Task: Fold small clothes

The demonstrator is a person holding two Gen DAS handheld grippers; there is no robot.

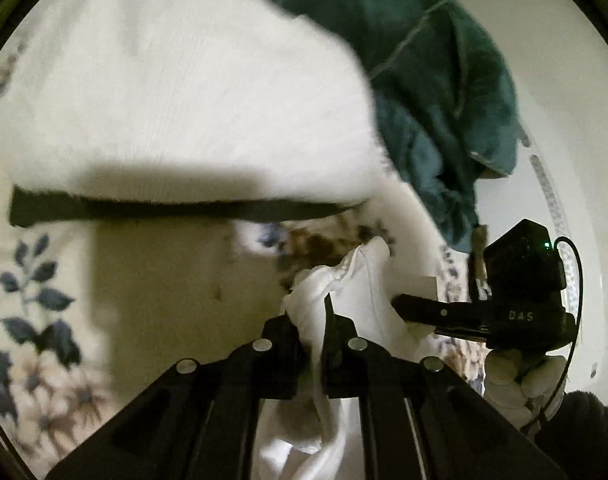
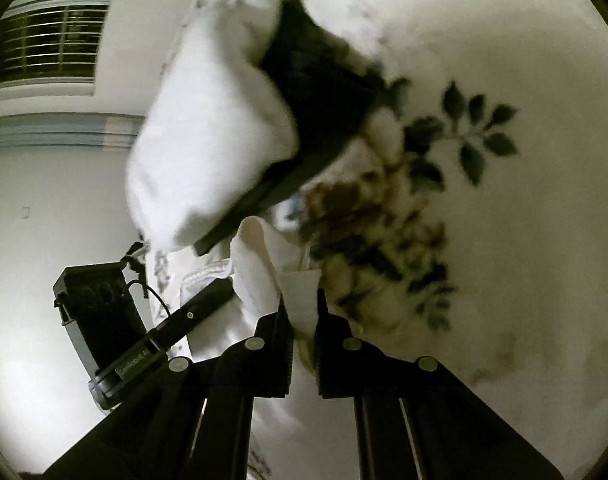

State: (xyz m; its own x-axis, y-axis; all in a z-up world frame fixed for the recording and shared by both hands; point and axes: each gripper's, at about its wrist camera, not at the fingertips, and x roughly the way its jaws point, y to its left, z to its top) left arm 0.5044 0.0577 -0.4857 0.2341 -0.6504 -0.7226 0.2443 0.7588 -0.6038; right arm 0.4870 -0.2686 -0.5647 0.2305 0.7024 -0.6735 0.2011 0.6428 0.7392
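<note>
A small white garment [image 1: 356, 280] is held up between both grippers above a floral bedspread [image 1: 35, 296]. My left gripper [image 1: 310, 320] is shut on one bunched edge of it; the cloth hangs down between the fingers. My right gripper [image 2: 301, 312] is shut on another edge of the same white garment [image 2: 255, 264]. The right gripper shows in the left wrist view [image 1: 424, 314], just right of the cloth. The left gripper shows in the right wrist view [image 2: 207, 300] at lower left.
A white fuzzy garment with a black band [image 1: 175, 120] lies beyond the grippers; it also shows in the right wrist view [image 2: 207, 152]. A dark teal garment [image 1: 424, 72] lies at upper right. A white wall and window [image 2: 47, 48] are to the left.
</note>
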